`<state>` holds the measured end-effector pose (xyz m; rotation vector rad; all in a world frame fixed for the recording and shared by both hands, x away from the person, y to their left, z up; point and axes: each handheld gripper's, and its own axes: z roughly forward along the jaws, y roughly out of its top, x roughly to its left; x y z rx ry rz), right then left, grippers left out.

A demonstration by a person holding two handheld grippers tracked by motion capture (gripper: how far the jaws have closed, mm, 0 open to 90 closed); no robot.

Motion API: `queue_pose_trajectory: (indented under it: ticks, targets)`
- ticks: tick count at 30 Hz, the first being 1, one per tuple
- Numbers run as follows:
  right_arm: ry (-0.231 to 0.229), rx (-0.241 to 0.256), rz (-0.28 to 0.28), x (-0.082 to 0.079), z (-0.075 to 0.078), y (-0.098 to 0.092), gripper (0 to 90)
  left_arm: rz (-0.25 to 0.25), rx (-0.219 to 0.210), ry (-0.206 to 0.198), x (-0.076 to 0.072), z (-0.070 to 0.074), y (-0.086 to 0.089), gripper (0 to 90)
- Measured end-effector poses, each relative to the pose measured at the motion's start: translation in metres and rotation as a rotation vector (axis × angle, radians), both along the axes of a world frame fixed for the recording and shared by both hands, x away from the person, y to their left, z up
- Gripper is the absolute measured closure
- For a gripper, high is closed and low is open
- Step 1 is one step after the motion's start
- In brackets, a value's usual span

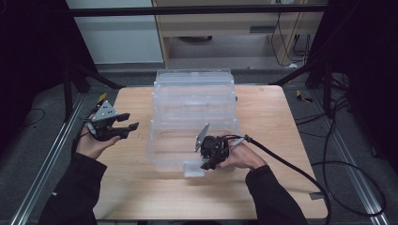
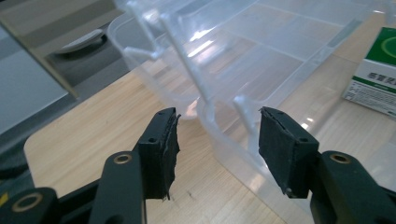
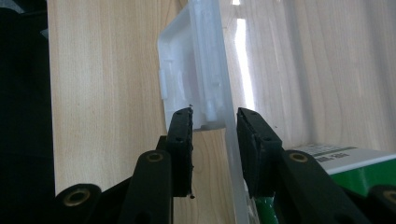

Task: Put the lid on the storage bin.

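Observation:
A clear plastic storage box [image 1: 192,101] stands on the wooden table [image 1: 277,136] with its lid tipped back. My right gripper [image 1: 205,164] reaches over the box's front wall beside the white latch flap [image 1: 193,169]. In the right gripper view the jaws of this gripper [image 3: 215,116] straddle the thin clear wall [image 3: 229,93], one inside and one outside, with a gap still showing; the latch [image 3: 187,70] hangs just ahead. A green and white carton [image 3: 345,163] lies inside the box. My left gripper [image 1: 131,121] hovers open at the table's left edge, facing the box [image 2: 261,60] with nothing between its fingers.
The carton [image 2: 378,74] lies on the box floor at the right of the left gripper view. A thick black cable [image 1: 291,164] trails from the right gripper across the table's right side. Black frame legs and rails flank the table.

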<state>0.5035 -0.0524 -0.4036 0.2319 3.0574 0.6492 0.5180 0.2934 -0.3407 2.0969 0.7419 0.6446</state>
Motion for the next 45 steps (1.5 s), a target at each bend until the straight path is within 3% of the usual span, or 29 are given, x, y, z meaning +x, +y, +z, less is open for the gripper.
queue_pose_trajectory:
  ticks: [3, 5, 11, 13, 21, 36, 45]
  targets:
    - [0.0, 0.001, 0.007, 0.001, 0.0, 0.0, 67.5, -0.056, -0.002, 0.001, 0.004, 0.01, -0.005, 46.5]
    - [0.003, -0.002, 0.003, 0.0, 0.0, 0.0, 67.5, -0.084, 0.027, -0.002, 0.007, 0.016, -0.009, 46.7]
    - [0.005, -0.001, 0.01, 0.001, 0.0, 0.0, 67.6, -0.173, 0.056, 0.0, 0.014, 0.027, -0.02, 44.9]
    - [0.005, -0.001, 0.011, 0.001, 0.0, 0.0, 67.6, -0.194, 0.048, -0.001, 0.016, 0.03, -0.024, 44.8]
    - [0.01, -0.004, 0.012, 0.001, 0.0, 0.0, 67.8, -0.286, 0.087, -0.016, 0.027, 0.045, -0.04, 44.1]
    - [0.011, -0.001, 0.021, 0.002, 0.0, 0.0, 67.9, -0.362, 0.17, 0.002, 0.055, 0.055, -0.069, 45.6]
    - [0.012, 0.001, 0.024, 0.003, 0.0, 0.0, 67.9, -0.357, 0.23, -0.01, 0.07, 0.06, -0.08, 45.6]
